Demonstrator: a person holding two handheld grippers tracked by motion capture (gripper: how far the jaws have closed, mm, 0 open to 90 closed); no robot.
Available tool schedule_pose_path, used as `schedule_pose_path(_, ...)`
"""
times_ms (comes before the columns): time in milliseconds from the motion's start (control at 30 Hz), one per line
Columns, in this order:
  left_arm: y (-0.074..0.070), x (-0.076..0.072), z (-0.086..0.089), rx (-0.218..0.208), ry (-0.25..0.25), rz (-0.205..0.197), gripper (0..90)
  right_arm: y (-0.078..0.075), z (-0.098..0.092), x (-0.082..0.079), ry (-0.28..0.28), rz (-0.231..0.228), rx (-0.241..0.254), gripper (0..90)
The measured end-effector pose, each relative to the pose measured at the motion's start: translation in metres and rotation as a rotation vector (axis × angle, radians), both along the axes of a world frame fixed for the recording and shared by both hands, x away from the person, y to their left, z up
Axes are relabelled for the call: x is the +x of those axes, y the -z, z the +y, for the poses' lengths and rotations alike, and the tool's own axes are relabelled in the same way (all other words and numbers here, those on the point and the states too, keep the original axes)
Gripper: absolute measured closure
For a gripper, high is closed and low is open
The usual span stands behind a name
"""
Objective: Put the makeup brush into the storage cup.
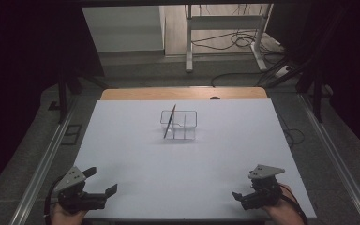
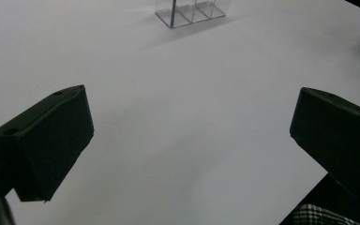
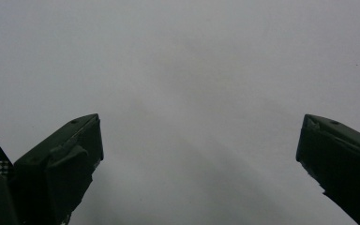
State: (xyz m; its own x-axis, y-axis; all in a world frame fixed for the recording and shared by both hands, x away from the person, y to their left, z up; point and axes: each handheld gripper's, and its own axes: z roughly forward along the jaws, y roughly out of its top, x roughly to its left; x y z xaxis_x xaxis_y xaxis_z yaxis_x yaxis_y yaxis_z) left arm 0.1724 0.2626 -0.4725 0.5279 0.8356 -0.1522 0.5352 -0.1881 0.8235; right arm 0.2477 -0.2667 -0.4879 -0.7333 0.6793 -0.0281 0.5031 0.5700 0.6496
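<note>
Surface (image 1: 136, 154): white sheet over a wooden top, bare near the person.
Organizer (image 1: 179, 125): clear box with compartments, far centre of the surface, well apart from both claws.
Stick (image 1: 169, 121): thin dark rod, leaning tilted in the organizer's left end.
Left claw (image 1: 102, 180): near-left corner, jaws wide, nothing between them.
Right claw (image 1: 243, 195): near-right corner, jaws wide, nothing between them.
Hands: gripping each claw from the near edge.
</note>
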Motion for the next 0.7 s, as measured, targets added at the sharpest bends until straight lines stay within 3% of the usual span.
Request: schedule_pose_path(700,0.011,-0.009,0.003,0.071,-0.02,0.025,0.1,0.0,0.0,0.0,0.002,0.003,-0.004,0.9)
